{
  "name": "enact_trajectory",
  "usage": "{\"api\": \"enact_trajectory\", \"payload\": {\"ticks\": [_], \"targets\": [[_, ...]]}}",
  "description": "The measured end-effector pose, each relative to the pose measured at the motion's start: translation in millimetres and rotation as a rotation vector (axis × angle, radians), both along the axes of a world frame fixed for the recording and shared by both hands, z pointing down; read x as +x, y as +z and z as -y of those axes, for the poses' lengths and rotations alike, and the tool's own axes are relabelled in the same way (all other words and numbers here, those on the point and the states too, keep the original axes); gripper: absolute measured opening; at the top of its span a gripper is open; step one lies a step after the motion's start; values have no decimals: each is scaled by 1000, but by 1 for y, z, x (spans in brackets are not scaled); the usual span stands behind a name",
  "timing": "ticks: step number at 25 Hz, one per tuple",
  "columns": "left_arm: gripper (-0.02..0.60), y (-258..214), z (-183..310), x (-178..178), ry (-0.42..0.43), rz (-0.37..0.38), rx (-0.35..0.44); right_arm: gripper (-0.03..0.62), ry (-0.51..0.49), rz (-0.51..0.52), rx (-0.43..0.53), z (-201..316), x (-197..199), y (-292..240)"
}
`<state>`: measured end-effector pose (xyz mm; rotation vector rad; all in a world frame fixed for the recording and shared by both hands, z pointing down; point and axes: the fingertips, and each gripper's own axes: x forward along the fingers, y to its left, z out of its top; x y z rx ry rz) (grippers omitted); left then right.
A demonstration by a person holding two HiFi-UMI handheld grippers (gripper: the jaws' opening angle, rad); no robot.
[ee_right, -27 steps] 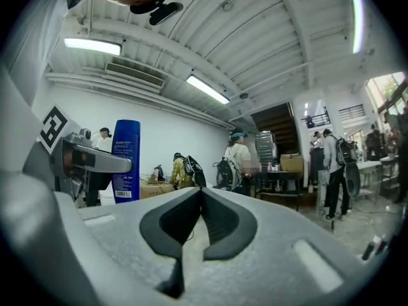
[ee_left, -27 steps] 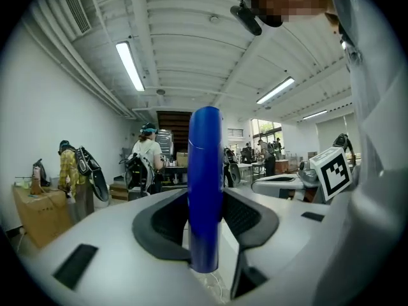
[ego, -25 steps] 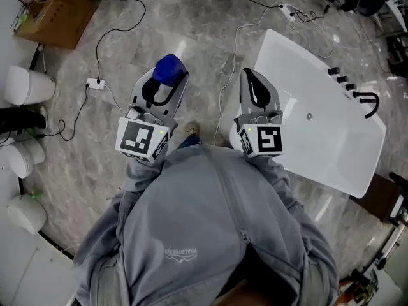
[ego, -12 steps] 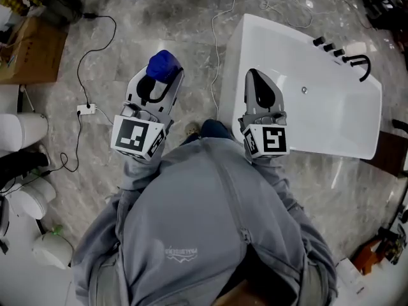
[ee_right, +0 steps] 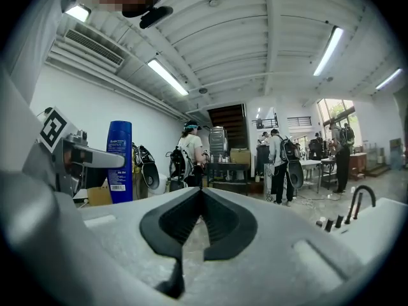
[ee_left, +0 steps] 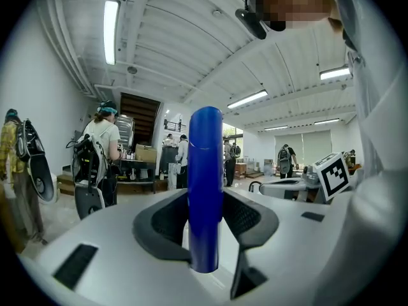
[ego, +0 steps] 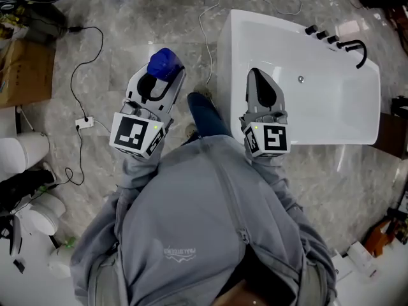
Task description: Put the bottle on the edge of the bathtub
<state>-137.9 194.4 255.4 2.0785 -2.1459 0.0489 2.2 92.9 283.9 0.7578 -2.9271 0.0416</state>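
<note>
**Transport stage.** The tall blue plastic bottle with a rounded cap (ee_left: 205,183) stands upright between the jaws of the left gripper (ego: 158,85). The jaws are clamped on its lower body, with one dark pad against each side, and most of the bottle rises above them. In the head view the clamped bottle hangs over the grey marble floor (ego: 108,56). It is not yet over the white bathtub (ego: 224,56), whose near wall lies off to the right of these jaws and apart from them.

The right gripper (ee_right: 199,196) carries nothing. Its jaws are closed together, tip to tip, and they hover above the tub's near rim. The black curved faucet (ego: 358,48) stands at the far end, well beyond both pairs of jaws.

**Step in hand (judged):** the bottle is gripped and being carried, and placement has not begun.

**Next move calls for:** bringing the left jaws across to the right until the bottle's base is over the flat rim. The bottle is then lowered, kept vertical, until the base seats. Only then should the jaws part, since a tall bottle on a narrow ledge would probably tip if released at a tilt.
</note>
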Motion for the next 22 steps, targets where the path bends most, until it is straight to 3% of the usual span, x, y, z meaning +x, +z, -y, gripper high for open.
{"api": "enact_trajectory", "payload": {"ticks": [9,16,22], "targets": [[155,8,67,-37,27,-4,-6,3,20,-5,-20,66,-40,15],[155,9,144,-80,66,-4,-15,3,5,-21,-12,134,-96,16],[155,10,220,-100,136,2,-9,3,47,-10,-12,206,-117,14]]}}
